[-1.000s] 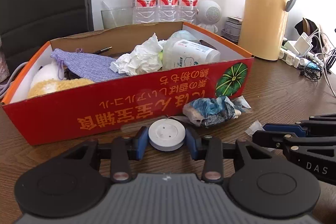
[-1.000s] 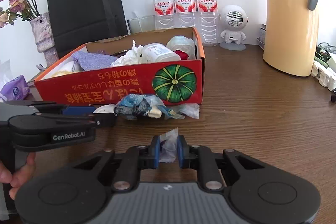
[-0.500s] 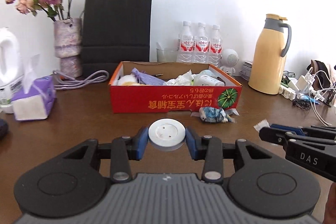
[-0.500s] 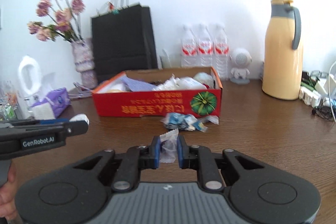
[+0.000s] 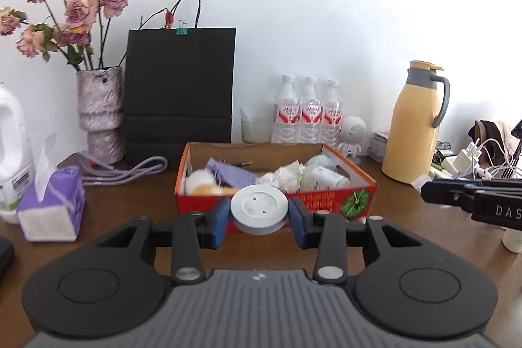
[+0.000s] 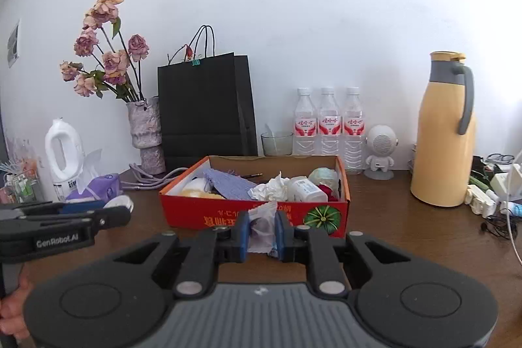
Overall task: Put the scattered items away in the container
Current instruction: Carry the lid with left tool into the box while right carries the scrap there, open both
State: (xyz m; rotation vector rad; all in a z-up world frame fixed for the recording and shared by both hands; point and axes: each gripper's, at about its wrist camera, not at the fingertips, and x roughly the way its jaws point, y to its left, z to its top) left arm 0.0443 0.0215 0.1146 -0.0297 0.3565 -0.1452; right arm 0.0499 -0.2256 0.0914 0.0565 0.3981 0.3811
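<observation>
1. Confirm both loads. The left gripper [image 5: 259, 212] is clamped on a white round disc [image 5: 259, 208], its blue pads bearing on opposite edges. The right gripper [image 6: 262, 232] is pinched almost closed on a small crinkled clear wrapper [image 6: 262, 229].

2. Locate the container. The red cardboard box [image 6: 228, 214] sits open-topped on the brown tabletop [image 6: 407, 217], ahead of and below both grippers. It already holds a purple knitted pouch [image 6: 228, 183], crumpled white tissue [image 6: 270, 189], a white bottle [image 6: 308, 188] lying on its side and other small items.

3. Carry each gripper forward until its load is past the near wall and over the box interior. Judged from these views, neither load is over the opening yet.

4. Choose free space. The near left of the box appears the least crowded.

5. Lower before releasing. The disc is rigid and flat; it should drop cleanly, but may slide off the soft heap if let go high.

6. Release the wrapper low inside the walls. It is light, thin film and may cling to a pad or drift out.

7. Keep the grippers apart over the box; the opening is narrow for two at once.
</observation>
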